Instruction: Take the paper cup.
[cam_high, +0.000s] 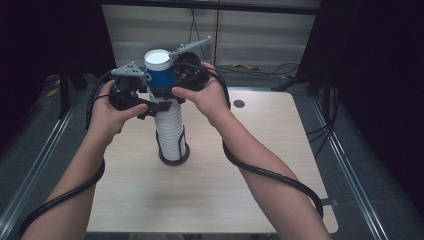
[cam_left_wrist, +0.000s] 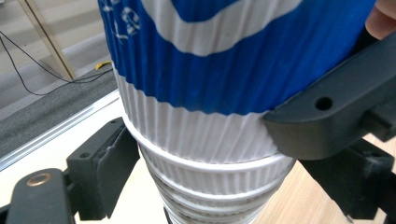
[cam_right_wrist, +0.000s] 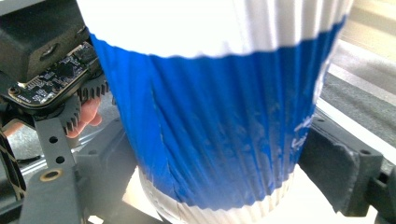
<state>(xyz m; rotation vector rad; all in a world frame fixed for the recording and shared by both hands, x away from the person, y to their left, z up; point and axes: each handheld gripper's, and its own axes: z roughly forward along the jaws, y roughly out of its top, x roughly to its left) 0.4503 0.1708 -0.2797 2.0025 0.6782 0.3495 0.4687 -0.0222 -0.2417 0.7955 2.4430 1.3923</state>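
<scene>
1. High view: a tall stack of white ribbed paper cups stands upright in a dark round holder on the light wooden table; at the top of the stack sits a blue cup with a white rim, upright; the left gripper comes in from the left, just under the blue cup, at the upper cups of the stack; the right gripper comes in from the right at the level of the blue cup; both hands meet around the top of the stack; a black cable trails along each forearm.

2. Left gripper view: its two black jaws stand either side of the white cups right below the blue cup; the left-hand jaw sits close by the rim of the stack, though I cannot tell whether its pad presses there; the second jaw is hidden behind the other gripper's black jaw, which lies across the foot of the blue cup.

3. Right gripper view: the blue cup stands between its jaws, partly apart; the right-hand pad lies against the cup's lower wall; the left-hand jaw is close to the wall, contact unclear; so I cannot tell whether it clamps the cup.
</scene>
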